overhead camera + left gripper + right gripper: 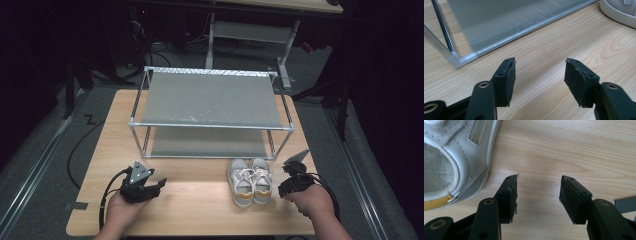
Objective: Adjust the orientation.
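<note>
High view: both tongs, left (159, 184) and right (289, 169), gape wide and empty; the right sits just beside the pale grey lace-up sneakers (249, 181) on the wooden tabletop (200, 200).

Pair of sneakers (249, 181): pale grey-white, white laces, mustard-yellow heel patches. Shoe rack (210, 98): grey fabric shelves, silver frame. Tabletop (195, 205): light wood grain. Tools: black.

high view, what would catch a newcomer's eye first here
First the two-tier metal shoe rack with grey fabric shelves, standing at the far middle of the wooden table. Next the pair of white sneakers side by side just in front of its right end. The left gripper and right gripper flank them, both open and holding nothing.
</note>
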`<action>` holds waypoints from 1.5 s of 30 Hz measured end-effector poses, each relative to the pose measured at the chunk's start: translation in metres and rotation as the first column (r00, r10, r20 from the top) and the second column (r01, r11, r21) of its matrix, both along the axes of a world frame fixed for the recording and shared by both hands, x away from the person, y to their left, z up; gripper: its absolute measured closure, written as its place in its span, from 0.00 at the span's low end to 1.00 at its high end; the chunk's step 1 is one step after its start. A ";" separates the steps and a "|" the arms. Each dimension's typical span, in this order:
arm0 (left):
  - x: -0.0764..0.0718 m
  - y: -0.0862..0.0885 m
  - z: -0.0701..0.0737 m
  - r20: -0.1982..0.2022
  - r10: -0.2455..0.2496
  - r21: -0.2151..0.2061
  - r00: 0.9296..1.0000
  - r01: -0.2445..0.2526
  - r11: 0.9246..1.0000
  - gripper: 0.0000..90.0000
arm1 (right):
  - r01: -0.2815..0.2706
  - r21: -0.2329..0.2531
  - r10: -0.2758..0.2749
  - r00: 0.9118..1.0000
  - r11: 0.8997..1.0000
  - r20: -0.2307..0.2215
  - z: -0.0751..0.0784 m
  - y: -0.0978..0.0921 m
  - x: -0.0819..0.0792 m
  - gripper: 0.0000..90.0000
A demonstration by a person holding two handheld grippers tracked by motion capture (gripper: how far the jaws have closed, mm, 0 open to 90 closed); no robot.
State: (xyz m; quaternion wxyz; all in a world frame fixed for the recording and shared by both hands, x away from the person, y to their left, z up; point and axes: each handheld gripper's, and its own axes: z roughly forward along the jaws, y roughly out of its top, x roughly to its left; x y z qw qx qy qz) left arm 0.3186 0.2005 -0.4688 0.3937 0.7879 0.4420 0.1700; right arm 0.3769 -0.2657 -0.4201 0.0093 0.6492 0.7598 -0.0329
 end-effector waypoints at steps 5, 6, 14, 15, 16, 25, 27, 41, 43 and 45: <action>0.000 -0.001 -0.001 -0.005 -0.005 0.005 1.000 0.005 1.000 0.47 | 0.016 -0.018 -0.016 1.000 1.000 -0.023 0.001 0.001 0.000 0.50; 0.000 -0.001 -0.001 -0.007 -0.006 0.005 1.000 0.006 1.000 0.47 | 0.018 -0.018 -0.019 0.999 1.000 -0.029 0.003 0.001 0.001 0.49; 0.000 -0.003 -0.003 -0.012 -0.007 0.011 1.000 0.007 1.000 0.47 | 0.026 0.003 -0.026 1.000 1.000 -0.016 0.016 0.000 0.001 0.49; 0.000 -0.003 -0.004 -0.013 -0.008 0.013 1.000 0.008 1.000 0.47 | 0.014 0.004 -0.014 1.000 1.000 -0.006 0.024 0.004 0.001 0.51; 0.000 -0.003 -0.004 -0.013 -0.008 0.013 1.000 0.008 1.000 0.47 | 0.014 0.004 -0.014 1.000 1.000 -0.006 0.024 0.004 0.001 0.51; 0.001 -0.005 -0.005 -0.018 -0.013 0.016 1.000 0.013 1.000 0.47 | -0.038 0.051 0.037 0.999 0.998 0.030 0.063 0.053 0.006 0.56; 0.001 -0.005 -0.005 -0.018 -0.012 0.017 1.000 0.012 1.000 0.47 | -0.058 0.062 0.057 0.998 0.996 0.005 0.063 0.066 0.008 0.56; 0.003 -0.003 -0.006 -0.016 -0.020 0.017 1.000 0.020 1.000 0.47 | -0.047 0.092 0.054 0.996 0.995 -0.070 0.023 0.103 0.015 0.71; 0.003 -0.003 -0.006 -0.016 -0.022 0.020 1.000 0.023 1.000 0.47 | -0.061 0.072 0.067 0.995 0.995 -0.077 0.017 0.105 0.014 0.73; 0.003 -0.003 -0.006 -0.016 -0.025 0.021 1.000 0.026 0.999 0.47 | -0.063 0.067 0.067 0.995 0.996 -0.071 0.014 0.106 0.013 0.76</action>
